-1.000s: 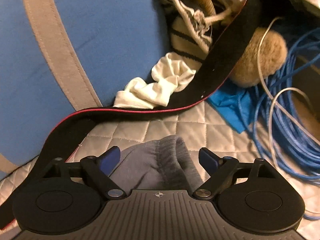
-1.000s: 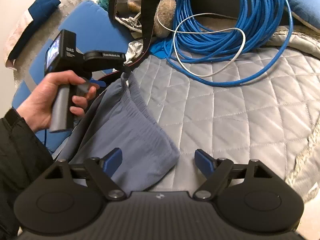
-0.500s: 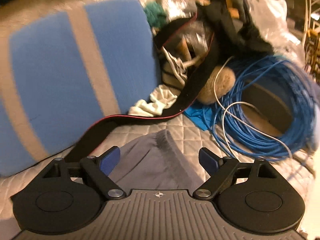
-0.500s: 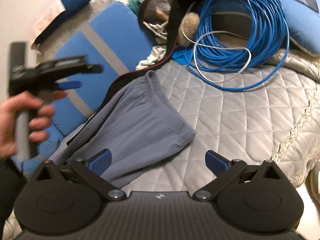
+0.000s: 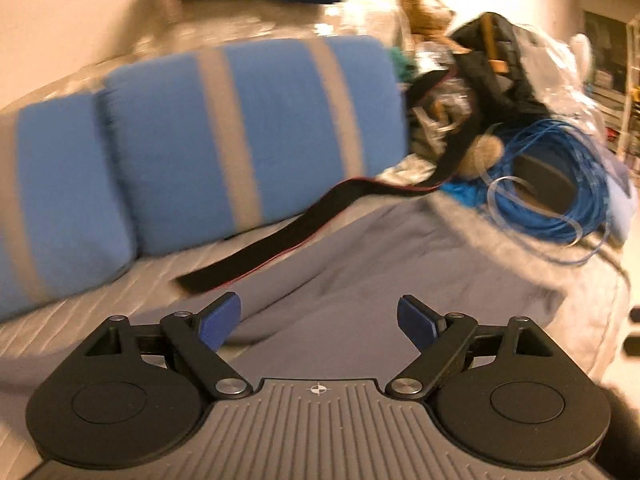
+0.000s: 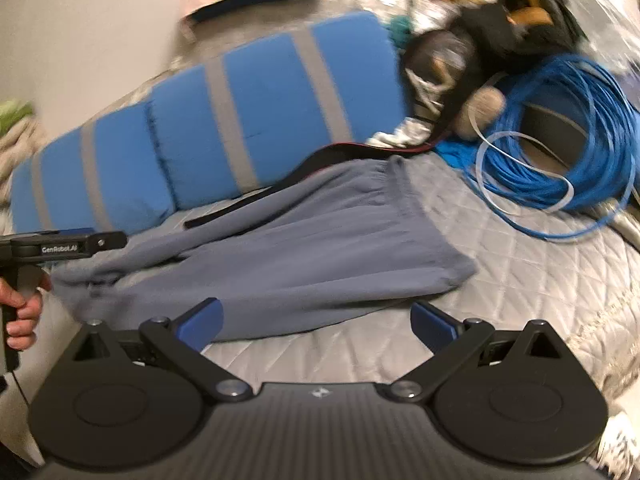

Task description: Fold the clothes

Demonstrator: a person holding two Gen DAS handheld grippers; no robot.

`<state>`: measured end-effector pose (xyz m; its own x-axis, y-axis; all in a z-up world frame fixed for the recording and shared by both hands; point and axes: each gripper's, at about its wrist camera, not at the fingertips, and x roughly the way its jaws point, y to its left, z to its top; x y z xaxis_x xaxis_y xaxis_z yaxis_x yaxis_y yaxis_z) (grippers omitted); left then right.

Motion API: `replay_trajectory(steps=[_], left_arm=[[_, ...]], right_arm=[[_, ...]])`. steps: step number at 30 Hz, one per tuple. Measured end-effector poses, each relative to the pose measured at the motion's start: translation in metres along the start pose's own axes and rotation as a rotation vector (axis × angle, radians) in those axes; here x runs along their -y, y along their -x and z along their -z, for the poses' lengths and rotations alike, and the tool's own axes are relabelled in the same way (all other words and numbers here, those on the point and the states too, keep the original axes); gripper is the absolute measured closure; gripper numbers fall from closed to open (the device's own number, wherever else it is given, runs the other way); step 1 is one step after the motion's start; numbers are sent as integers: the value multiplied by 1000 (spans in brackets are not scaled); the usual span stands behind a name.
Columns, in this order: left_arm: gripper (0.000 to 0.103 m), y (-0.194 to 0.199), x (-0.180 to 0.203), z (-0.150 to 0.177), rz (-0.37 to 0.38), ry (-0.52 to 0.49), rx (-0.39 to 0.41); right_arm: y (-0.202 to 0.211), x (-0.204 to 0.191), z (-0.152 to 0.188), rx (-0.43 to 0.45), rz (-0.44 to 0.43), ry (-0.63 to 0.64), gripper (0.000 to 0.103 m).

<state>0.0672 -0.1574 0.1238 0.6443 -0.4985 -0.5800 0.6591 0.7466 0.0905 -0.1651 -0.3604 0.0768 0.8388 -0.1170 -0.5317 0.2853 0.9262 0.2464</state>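
Observation:
Grey-blue trousers (image 6: 320,248) lie stretched flat on the quilted grey bedspread (image 6: 540,280), waistband toward the blue cable. My right gripper (image 6: 316,318) hovers open over their near edge with nothing between its fingers. In the left wrist view the same trousers (image 5: 380,272) spread out ahead of my left gripper (image 5: 318,314), which stands open and empty above the cloth. The right wrist view also catches the left gripper (image 6: 80,242) at the far left edge, held by a hand (image 6: 24,312), beside the leg end of the trousers.
A blue cushion with grey stripes (image 6: 260,112) lines the far side. A black strap (image 6: 320,164) runs along the trousers' far edge. A coil of blue cable (image 6: 580,140), a black bag (image 6: 512,32) and a plush toy (image 6: 484,108) crowd the back right.
Both grippers have drawn back and risen. The left one has moved away from the waistband toward the leg end. The right jaws have widened. The trousers now lie spread out.

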Motion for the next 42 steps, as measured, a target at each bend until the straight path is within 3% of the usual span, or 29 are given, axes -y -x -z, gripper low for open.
replay_trajectory(steps=[3,7,9,15,19,23,28,32,37,39,40,42], left_arm=[[17,20,-36,32,-77,20,-6],[17,45,-75,76,-100,56,-14],[17,50,-86,86,-122,57,-59],[17,66,-125,113,-147,90,-81],[18,65,-148,117,-170,123,-115],[18,63,-165,111,-172,211,-143],[18,64,-177,98,-175,326,-141],[18,65,-180,97,-156,361,-140],[18,64,-182,104,-162,367,-155],[18,63,-185,107,-161,380,-163],[18,62,-186,107,-160,384,-167],[18,60,-187,107,-161,388,-171]], right_arm=[[-5,-31,18,7,-30,96,0],[-17,-69,37,-18,-76,160,0],[-22,-85,44,-22,-107,181,0],[-39,-115,63,-13,-182,216,0],[-54,-128,72,-26,-206,216,0],[-71,-145,68,25,-261,272,0],[-112,-161,50,80,-407,364,2],[-145,-167,33,86,-438,411,11],[-183,-160,16,8,-454,389,33],[-192,-158,14,-24,-468,381,36],[-195,-158,13,-38,-473,386,40],[-198,-160,15,-66,-480,405,61]])
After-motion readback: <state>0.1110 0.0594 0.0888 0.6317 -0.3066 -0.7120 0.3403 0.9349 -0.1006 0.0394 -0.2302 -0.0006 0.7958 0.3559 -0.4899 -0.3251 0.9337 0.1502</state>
